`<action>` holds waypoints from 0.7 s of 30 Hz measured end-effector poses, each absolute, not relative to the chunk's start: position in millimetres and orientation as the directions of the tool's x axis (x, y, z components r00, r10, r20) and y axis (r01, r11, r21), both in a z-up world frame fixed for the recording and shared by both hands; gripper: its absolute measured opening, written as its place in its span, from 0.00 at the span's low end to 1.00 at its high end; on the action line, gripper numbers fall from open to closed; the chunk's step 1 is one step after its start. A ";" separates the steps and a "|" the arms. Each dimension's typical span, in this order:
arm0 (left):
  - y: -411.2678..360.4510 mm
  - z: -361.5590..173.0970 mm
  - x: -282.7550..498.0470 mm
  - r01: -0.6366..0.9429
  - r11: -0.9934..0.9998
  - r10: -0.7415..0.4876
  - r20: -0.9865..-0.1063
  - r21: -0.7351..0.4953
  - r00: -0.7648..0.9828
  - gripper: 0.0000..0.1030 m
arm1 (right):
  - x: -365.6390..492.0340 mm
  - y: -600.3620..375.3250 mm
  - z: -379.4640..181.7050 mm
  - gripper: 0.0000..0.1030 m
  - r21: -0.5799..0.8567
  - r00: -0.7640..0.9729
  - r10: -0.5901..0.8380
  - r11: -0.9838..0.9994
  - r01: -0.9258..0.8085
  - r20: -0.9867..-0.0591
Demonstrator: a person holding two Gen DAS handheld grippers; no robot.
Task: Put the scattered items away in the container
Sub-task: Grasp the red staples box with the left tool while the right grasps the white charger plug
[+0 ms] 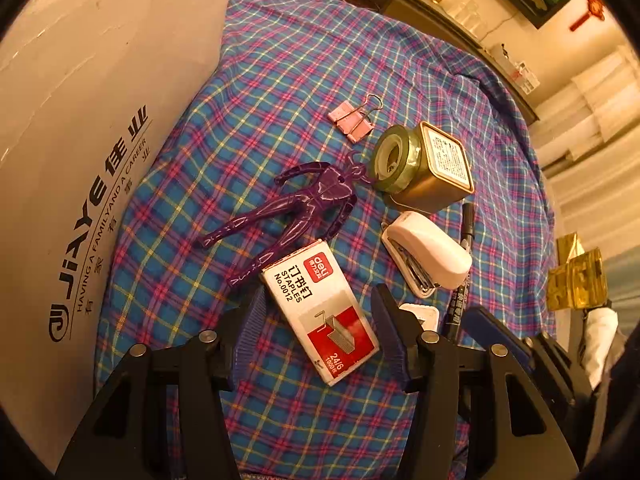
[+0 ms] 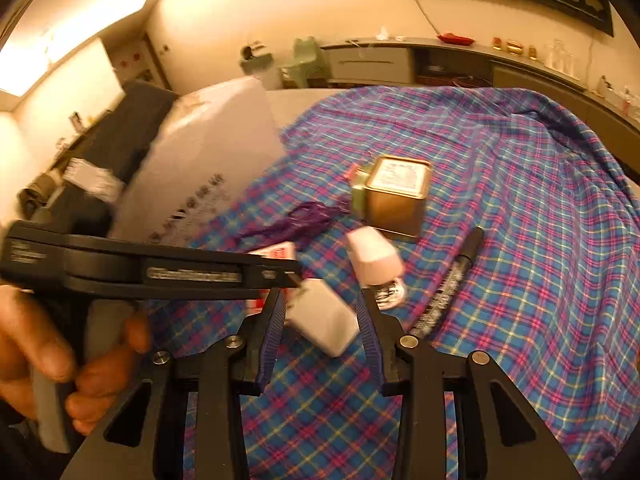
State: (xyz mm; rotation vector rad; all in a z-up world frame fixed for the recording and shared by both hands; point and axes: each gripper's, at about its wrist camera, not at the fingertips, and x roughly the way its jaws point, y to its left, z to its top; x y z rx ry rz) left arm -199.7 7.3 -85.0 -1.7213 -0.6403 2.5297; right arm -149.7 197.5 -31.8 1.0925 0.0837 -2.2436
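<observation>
Behind left claw [image 1: 320,320], white block [image 1: 424,316] half hidden, marker [image 1: 460,280] partly covered

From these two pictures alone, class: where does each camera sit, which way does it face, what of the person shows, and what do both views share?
Left wrist: on the left gripper, looking steeply down at the staples box between open jaws; no hand shows.
Right wrist: on the right gripper, facing down and across the plaid cloth at a small white box; a hand shows.
Shared: staples box, purple figure, gold tin, white stapler, black marker.
</observation>
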 end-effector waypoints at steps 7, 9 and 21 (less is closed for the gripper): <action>5.9 -83.0 -199.2 0.217 -0.911 0.252 -0.889 -0.351 -0.382 0.56 | -143.4 181.9 -45.8 0.46 0.127 -0.441 -0.454 -0.794 0.595 -0.775; 6.3 -82.8 -197.7 0.220 -0.903 0.269 -0.885 -0.369 -0.380 0.56 | -150.1 190.0 -49.1 0.41 0.160 -0.443 -0.454 -0.815 0.557 -0.773; -4.4 -79.4 -192.8 0.289 -0.841 0.336 -0.861 -0.457 -0.382 0.56 | -168.1 208.7 -52.2 0.38 0.316 -0.398 -0.498 -0.840 0.441 -0.771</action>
